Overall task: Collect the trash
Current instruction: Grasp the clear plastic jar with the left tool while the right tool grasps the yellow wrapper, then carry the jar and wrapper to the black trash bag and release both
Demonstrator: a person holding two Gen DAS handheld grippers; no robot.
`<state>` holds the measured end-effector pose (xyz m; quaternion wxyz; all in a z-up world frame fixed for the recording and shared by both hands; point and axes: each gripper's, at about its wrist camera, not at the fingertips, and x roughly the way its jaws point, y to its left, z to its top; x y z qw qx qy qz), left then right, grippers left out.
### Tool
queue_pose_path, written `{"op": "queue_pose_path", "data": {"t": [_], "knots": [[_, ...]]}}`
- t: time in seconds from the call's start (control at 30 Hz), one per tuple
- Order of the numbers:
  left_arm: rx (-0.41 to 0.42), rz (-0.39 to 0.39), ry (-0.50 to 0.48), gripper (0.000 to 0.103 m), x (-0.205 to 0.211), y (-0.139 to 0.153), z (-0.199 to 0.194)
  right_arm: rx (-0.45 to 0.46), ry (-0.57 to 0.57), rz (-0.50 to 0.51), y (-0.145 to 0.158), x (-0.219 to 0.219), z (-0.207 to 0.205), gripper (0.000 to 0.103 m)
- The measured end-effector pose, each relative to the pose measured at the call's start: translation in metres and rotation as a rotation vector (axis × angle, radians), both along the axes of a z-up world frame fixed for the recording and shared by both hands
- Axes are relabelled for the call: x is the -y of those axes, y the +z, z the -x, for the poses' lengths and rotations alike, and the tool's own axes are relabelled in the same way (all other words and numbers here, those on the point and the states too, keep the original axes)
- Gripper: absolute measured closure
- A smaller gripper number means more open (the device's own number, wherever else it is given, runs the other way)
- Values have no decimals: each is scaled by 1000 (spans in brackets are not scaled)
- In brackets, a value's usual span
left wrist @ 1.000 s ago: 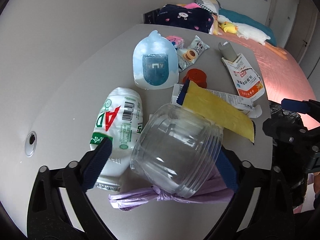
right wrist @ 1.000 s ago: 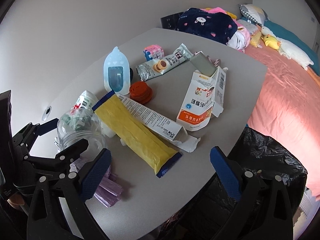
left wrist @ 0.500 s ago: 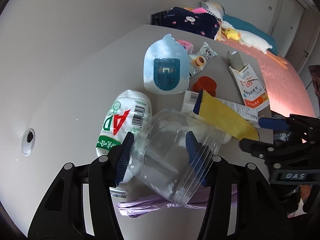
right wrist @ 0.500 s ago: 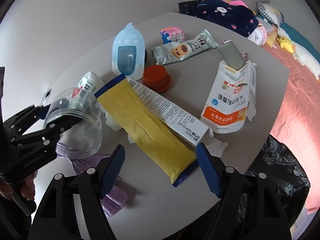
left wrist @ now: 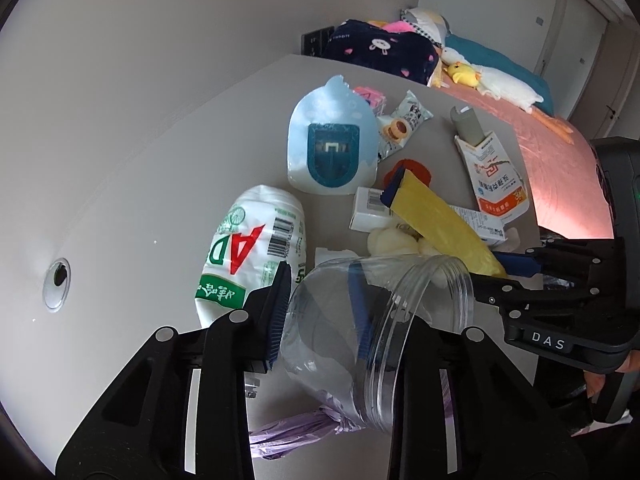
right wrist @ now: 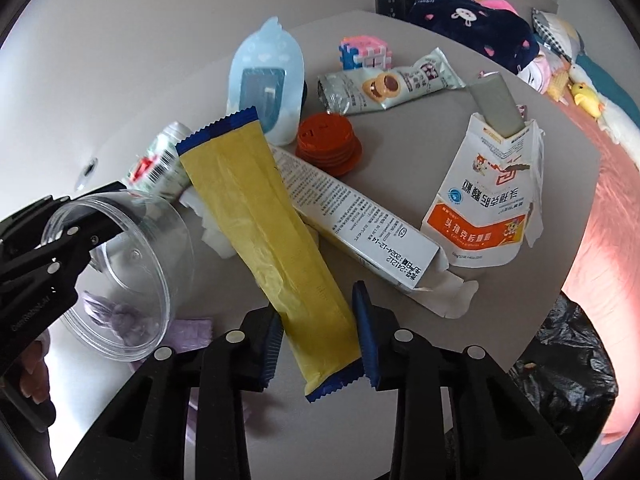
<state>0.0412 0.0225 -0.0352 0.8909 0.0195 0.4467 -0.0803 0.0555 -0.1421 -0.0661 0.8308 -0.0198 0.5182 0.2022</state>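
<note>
Clear jar (left wrist: 372, 320): rigid, light, slippery; left gripper (left wrist: 320, 312) clamped across its wall. Yellow wrapper (right wrist: 272, 240): limp, light; right gripper (right wrist: 320, 336) closed on lower end.

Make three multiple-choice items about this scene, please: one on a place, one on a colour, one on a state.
1. Where does the black trash bag hang?
A. at the table's right edge
B. on the bed
C. under the red discs

2. What colour is the long wrapper between the right gripper's fingers?
A. green
B. yellow with blue ends
C. plain white

3. In what state is the clear plastic jar in the left gripper?
A. capped and full
B. crushed flat
C. open and empty, held tilted

Key: 1 A, it shows beyond the table edge; 2 B, right wrist view; 3 C, no lid and nothing inside.
</note>
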Motion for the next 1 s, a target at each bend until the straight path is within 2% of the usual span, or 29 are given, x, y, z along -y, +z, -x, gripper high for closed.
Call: {"op": "queue_pose_path", "data": {"t": [0.4, 1.0], "knots": [[64, -21, -34, 73, 18, 36, 13, 72, -52, -103, 42, 30, 21, 68], [89, -7, -223, 73, 107, 58, 15, 143, -260, -129, 64, 126, 68, 68]]}}
